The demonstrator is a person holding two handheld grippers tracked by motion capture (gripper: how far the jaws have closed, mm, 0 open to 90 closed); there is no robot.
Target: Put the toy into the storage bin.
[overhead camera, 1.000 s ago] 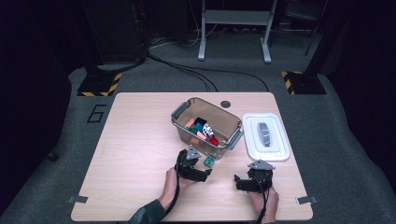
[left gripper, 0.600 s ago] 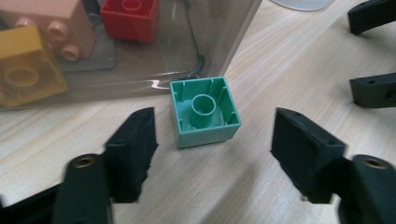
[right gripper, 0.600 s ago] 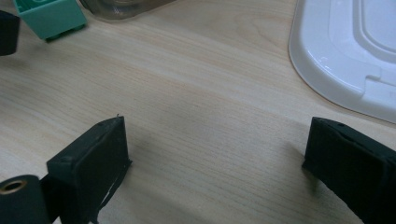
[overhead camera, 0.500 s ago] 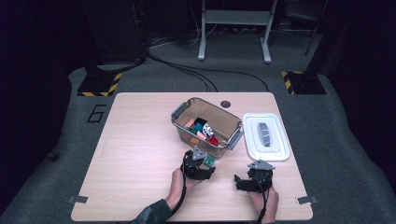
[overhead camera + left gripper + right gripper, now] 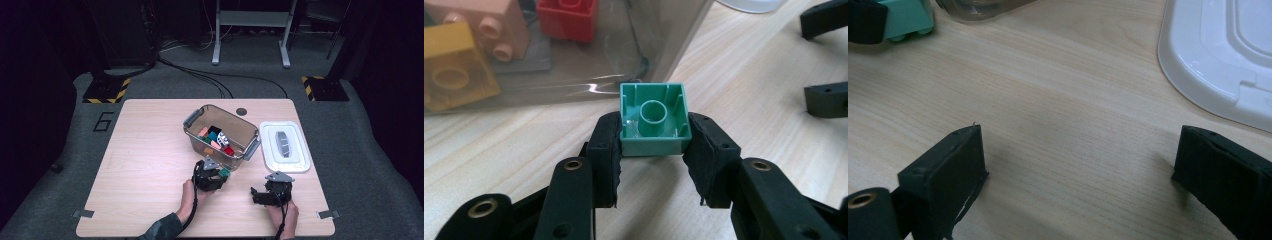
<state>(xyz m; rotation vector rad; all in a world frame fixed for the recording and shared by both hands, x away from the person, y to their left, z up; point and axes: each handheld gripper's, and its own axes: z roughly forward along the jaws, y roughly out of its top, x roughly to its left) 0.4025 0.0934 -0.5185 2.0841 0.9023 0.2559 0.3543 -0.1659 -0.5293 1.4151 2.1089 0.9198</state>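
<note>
The left claw (image 5: 654, 150), jaws just closing, is gripping a teal brick (image 5: 653, 119) beside the clear bin (image 5: 235, 131) holding bricks (image 5: 216, 139), near the tabletop's (image 5: 145, 150) front edge; the right claw (image 5: 1078, 170) is gaping wide.

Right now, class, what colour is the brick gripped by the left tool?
Teal green; the brick shows best in the left gripper view.

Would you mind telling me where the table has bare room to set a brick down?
The left half of the table, left of the clear bin, is bare wood. A smaller free strip runs between the left gripper and right gripper. It is crowded around the bin, the green brick and the white lid.
</note>
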